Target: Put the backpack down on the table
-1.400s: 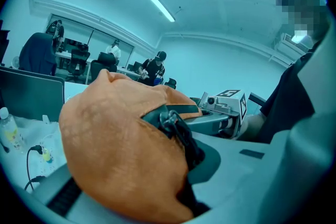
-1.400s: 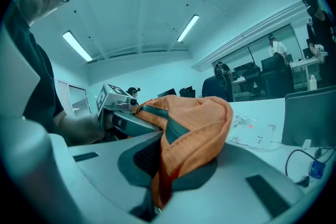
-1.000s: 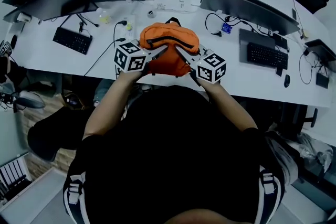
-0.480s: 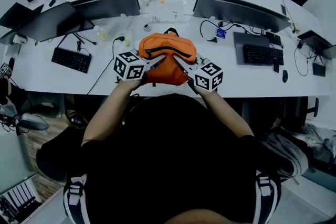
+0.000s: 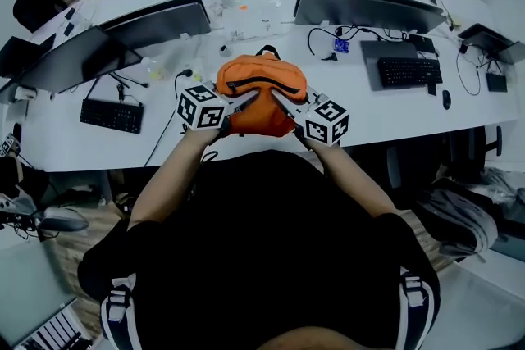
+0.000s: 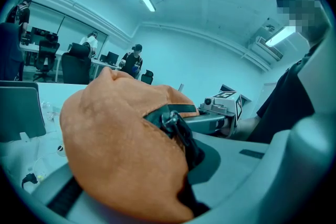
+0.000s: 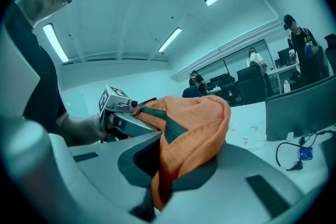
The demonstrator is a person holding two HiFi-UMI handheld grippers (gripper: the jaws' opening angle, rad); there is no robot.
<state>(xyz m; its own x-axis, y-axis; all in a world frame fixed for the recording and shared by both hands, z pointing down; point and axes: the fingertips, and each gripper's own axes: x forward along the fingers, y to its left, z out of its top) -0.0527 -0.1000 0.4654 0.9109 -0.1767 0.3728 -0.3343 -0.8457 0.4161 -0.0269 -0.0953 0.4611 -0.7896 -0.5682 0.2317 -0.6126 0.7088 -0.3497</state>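
Observation:
In the head view an orange backpack (image 5: 261,90) with a dark zip sits between my two grippers, above the near edge of the white table (image 5: 385,123). Whether it rests on the table I cannot tell. My left gripper (image 5: 244,101) is shut on the backpack's left side, and my right gripper (image 5: 280,101) is shut on its right side. The left gripper view is filled by the backpack (image 6: 115,149), with fabric pinched in the left gripper (image 6: 181,176) and the right gripper (image 6: 210,120) beyond. In the right gripper view the backpack (image 7: 197,123) hangs from the right gripper (image 7: 157,191), opposite the left gripper (image 7: 139,123).
Dark monitors (image 5: 369,10) (image 5: 160,20) stand behind the backpack on both sides. Keyboards (image 5: 111,115) (image 5: 408,71) lie left and right, with cables (image 5: 328,41) and small clutter (image 5: 246,20) between. A chair (image 5: 459,221) is at the lower right. People stand in the far room (image 6: 131,63).
The backpack and both grippers stay almost where they were. The table and monitors sit differently in the head view as that view shifts.

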